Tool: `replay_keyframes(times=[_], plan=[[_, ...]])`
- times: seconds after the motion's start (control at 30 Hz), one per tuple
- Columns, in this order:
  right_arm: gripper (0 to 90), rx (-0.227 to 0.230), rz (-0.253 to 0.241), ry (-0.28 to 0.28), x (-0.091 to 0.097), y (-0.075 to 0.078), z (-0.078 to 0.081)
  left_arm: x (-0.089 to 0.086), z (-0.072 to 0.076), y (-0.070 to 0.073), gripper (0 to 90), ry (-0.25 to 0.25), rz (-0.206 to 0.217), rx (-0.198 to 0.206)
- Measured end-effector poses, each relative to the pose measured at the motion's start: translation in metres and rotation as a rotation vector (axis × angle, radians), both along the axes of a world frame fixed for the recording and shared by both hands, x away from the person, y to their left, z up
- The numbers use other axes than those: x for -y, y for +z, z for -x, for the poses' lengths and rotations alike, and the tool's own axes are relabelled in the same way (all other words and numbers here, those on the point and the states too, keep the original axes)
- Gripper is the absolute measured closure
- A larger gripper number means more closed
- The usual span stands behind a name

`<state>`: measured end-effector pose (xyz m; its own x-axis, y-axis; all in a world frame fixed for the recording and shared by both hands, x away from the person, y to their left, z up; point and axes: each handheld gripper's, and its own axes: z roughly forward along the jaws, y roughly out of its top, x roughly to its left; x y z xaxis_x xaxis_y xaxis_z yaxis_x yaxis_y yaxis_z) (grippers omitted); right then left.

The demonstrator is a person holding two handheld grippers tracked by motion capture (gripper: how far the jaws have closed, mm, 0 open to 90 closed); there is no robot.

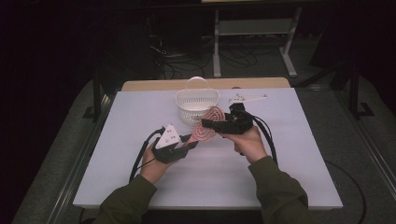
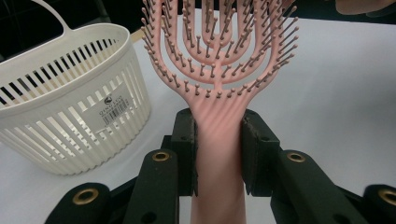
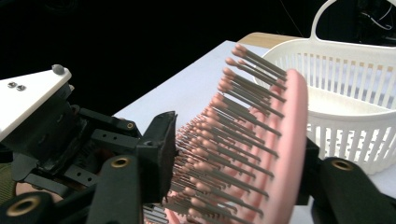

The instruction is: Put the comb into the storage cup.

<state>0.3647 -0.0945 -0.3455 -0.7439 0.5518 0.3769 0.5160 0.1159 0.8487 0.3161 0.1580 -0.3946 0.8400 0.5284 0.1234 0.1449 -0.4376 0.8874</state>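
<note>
Left gripper (image 1: 189, 141) is clamped on the handle of the pink hairbrush (image 1: 208, 125), holding it in the air above the table (image 1: 140, 121), just in front of the white basket (image 1: 197, 103). Right gripper (image 1: 208, 123) has its jaws around the brush head, one pad on the bristle tips (image 3: 187, 154) and the other behind the back, so it looks like a handover partway through. Brush isn't in the basket yet; my guess is what's left is left letting go and right carrying it over the rim.
</note>
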Motion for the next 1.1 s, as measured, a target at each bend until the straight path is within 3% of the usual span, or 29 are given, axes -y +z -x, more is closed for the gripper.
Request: replay_keyframes(times=[0.6,1.1], plan=[[53.9,-0.026,-0.021,0.011,0.0002,0.0009,-0.0003,0.0015,-0.002,-0.0041,69.9,-0.016,-0.022,-0.005],[61.9,-0.04,-0.057,0.056,-0.0002,0.0027,0.0007,0.0013,-0.0037,-0.0059,70.5,-0.024,-0.022,-0.016]])
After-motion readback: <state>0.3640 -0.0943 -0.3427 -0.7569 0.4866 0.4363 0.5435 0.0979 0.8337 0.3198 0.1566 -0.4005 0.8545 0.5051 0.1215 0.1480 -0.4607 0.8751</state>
